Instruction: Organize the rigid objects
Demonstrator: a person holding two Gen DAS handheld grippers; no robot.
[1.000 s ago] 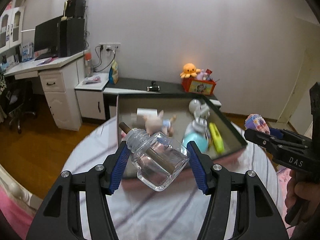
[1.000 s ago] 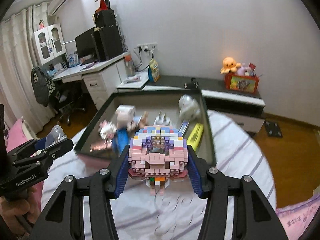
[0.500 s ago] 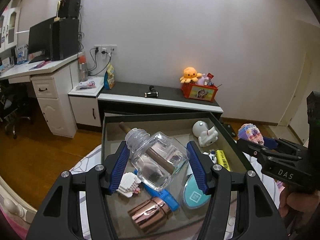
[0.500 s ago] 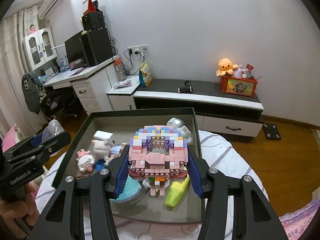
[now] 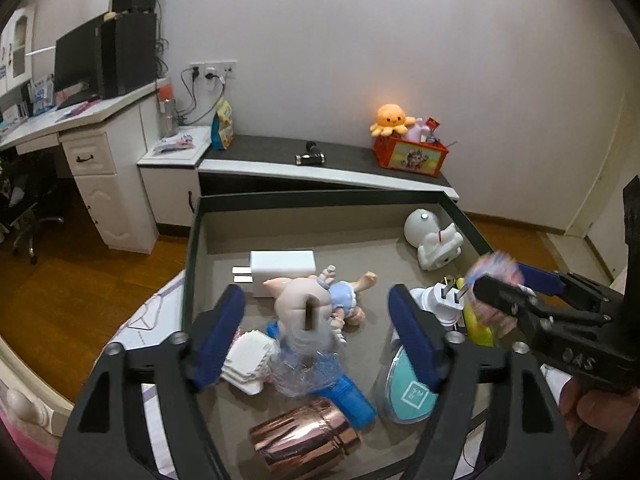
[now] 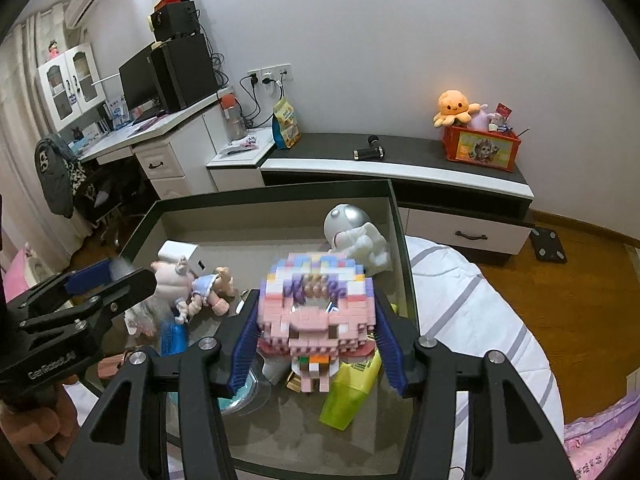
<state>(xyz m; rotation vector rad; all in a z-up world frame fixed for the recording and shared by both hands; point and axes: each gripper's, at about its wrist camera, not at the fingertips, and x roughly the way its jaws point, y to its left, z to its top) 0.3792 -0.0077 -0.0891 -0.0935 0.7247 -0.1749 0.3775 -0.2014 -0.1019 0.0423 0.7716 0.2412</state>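
we're dropping stuff into the box (image 5: 192, 248); both jaws opening wide; bottle (image 5: 304, 364) is slick glass, brick toy (image 6: 316, 312) crumbly, so grab the flat sides

The dark-rimmed tray (image 5: 192, 248) was crowded along its near and right parts. A copper-coloured cup (image 5: 304, 440) lay at the near edge, with a blue tube (image 5: 348, 396) and a teal round case (image 5: 408, 392) just behind it. A pig doll (image 5: 320, 300) sprawled across the middle, touching a white charger block (image 5: 282, 268). A white astronaut figure (image 5: 432, 240) filled the far right corner, and a yellow-green bottle (image 6: 352, 392) lay against the right wall. Bare floor remained along the far wall and the far left corner, wide enough for a gripper to pass.
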